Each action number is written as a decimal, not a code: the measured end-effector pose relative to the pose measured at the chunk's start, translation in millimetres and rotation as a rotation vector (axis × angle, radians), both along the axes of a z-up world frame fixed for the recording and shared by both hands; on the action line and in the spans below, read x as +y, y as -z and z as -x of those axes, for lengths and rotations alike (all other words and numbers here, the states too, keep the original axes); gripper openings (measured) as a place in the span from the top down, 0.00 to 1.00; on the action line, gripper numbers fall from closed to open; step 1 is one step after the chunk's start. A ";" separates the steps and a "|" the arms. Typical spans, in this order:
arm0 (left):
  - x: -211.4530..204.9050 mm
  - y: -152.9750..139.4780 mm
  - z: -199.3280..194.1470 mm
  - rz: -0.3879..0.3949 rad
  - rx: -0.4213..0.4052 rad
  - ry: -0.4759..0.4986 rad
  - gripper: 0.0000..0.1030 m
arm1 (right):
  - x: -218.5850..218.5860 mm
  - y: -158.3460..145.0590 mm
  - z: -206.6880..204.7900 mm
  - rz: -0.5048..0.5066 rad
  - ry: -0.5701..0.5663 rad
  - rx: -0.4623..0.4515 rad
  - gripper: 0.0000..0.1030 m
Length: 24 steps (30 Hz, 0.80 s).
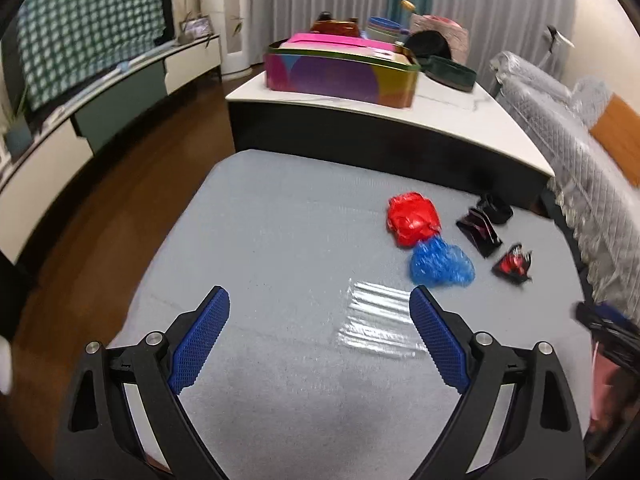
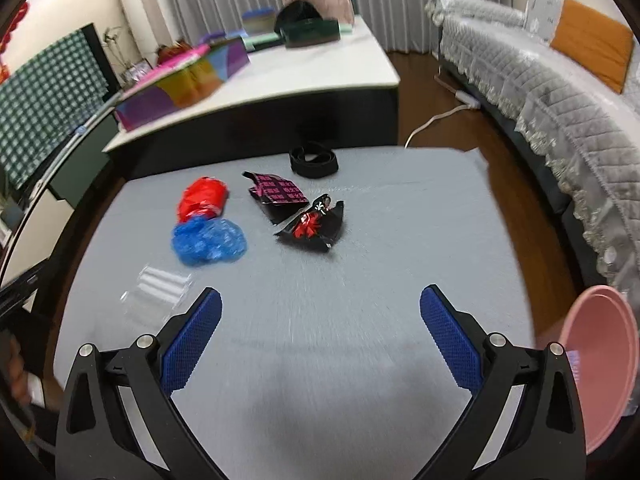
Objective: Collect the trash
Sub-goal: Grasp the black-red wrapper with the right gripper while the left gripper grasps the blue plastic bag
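Observation:
Trash lies on a grey mat: a crumpled red bag, a crumpled blue bag, a clear plastic wrapper, a black-and-pink wrapper, a black-and-red wrapper and a black band. My left gripper is open and empty, above the mat, with the clear wrapper beside its right finger. My right gripper is open and empty, short of the wrappers.
A pink basin sits at the mat's right edge. A white low table behind the mat bears a colourful box and other containers. A covered sofa stands right, a TV cabinet left.

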<state>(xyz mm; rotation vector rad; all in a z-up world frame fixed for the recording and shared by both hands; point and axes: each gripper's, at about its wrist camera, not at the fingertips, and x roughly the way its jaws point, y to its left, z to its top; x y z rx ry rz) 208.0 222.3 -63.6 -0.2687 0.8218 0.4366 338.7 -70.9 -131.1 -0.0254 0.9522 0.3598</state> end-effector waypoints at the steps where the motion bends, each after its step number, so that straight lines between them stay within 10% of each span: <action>1: 2.9 0.3 0.4 -0.003 -0.002 -0.009 0.14 | 4.6 6.2 -8.0 0.005 0.002 0.009 0.05; 15: 44.2 18.7 -2.9 0.068 0.058 -0.082 0.14 | 48.0 71.8 -78.8 0.109 -0.011 0.054 0.07; 21: 41.2 18.4 -5.0 0.063 0.060 -0.073 0.14 | 43.6 60.0 -67.0 0.093 -0.039 -0.003 0.62; 24: 39.5 17.7 -5.7 0.061 0.060 -0.069 0.14 | 37.9 54.5 -60.7 0.079 -0.031 0.015 0.62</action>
